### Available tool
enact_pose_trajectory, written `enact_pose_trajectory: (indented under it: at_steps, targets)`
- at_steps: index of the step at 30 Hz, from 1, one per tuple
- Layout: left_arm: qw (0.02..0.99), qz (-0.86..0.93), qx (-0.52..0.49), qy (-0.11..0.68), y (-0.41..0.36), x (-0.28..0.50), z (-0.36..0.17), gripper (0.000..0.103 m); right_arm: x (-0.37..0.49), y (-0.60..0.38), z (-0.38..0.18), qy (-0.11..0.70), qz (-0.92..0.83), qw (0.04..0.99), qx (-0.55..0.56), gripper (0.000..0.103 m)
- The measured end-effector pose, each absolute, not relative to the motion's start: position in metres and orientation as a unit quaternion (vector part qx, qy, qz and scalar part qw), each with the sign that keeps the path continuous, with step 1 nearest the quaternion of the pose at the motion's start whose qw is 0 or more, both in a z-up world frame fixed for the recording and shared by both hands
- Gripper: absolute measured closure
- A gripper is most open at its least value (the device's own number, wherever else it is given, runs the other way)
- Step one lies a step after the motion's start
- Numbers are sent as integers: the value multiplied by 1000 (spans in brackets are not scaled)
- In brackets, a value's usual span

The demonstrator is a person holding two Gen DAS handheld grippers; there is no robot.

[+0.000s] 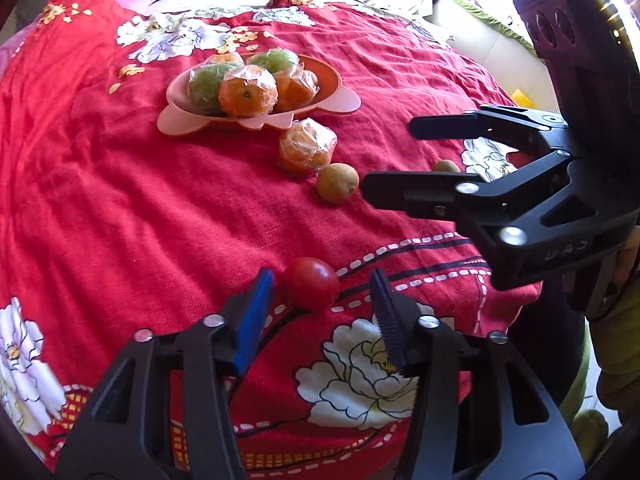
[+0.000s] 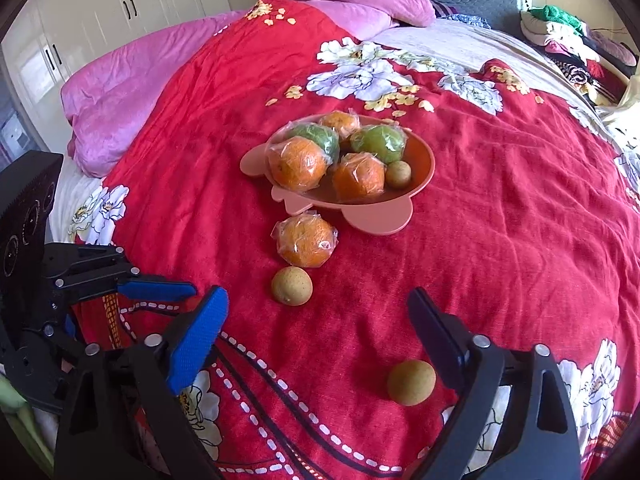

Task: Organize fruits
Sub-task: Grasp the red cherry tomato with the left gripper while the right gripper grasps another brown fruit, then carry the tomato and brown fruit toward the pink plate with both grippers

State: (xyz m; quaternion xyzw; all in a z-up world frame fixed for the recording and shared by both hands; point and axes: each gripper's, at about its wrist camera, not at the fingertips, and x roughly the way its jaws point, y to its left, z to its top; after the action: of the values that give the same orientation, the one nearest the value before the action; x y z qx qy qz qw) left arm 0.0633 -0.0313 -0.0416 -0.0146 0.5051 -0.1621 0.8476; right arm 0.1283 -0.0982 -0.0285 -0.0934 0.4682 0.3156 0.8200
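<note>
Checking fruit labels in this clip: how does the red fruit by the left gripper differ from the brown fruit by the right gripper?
The red fruit is smooth and glossy; the brown fruit is matte tan. The red fruit sits at the fingertips of the left gripper, while the brown fruit lies between the wider-spread fingers of the right gripper. Both are small, round, unwrapped, resting on the red bedspread.

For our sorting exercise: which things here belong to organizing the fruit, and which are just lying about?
Belongs:
pink dish
wrapped oranges
green fruits
brown fruits
tomato

Lying about:
pink pillows
clothes pile
wardrobe
</note>
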Motion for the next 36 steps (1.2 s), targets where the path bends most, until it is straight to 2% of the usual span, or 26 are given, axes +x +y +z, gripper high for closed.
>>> enact_pose_trajectory:
  at_steps: [7,15,18,36]
  targets:
    - [844,-168,-22,509,-29,70,-48,76,136,-79,-45,490,336,798,-106,56]
    - [842,-170,-26,512,-26,72,-51,78,139,-66,-55,494,330,793,-134,77]
    - [842,-168,-21,512,-27,72,-52,81,139,-70,-54,495,331,793,-127,78]
    - [859,-145,-61,488,9,93,-20,82,151,-111,-14,456,311,830,-85,78]
